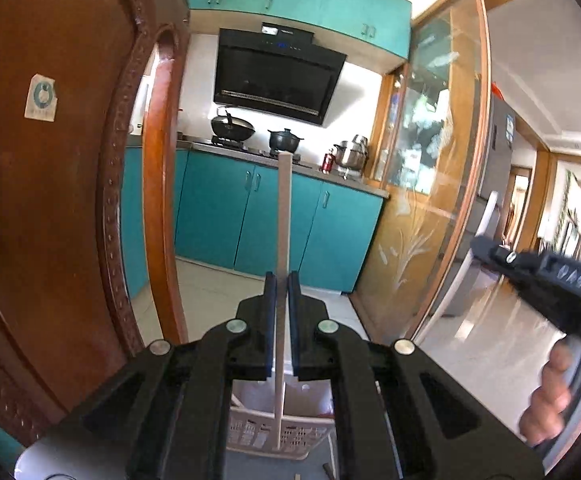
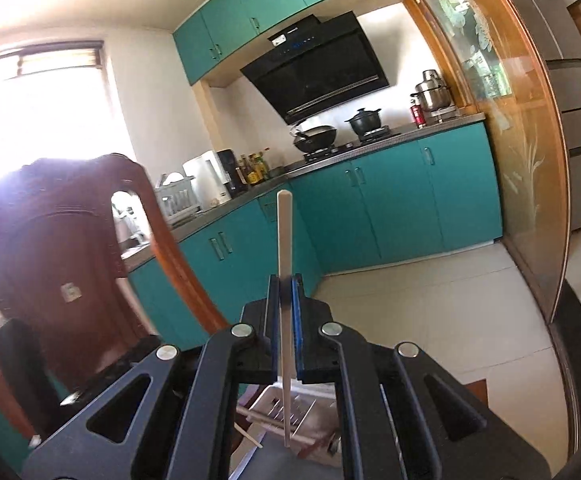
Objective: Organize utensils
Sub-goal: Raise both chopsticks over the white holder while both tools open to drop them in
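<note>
My left gripper is shut on a pale chopstick that stands upright between its blue pads, running above and below the fingers. My right gripper is shut on a second pale chopstick, also upright. The right gripper, with a hand around its handle, shows at the right edge of the left wrist view. Below both grippers sits a white slotted utensil basket; loose chopsticks lie by it in the right wrist view.
A dark wooden chair back rises close on the left. Teal kitchen cabinets, a stove with a black wok and pot, and a range hood lie ahead. A glass sliding door stands on the right.
</note>
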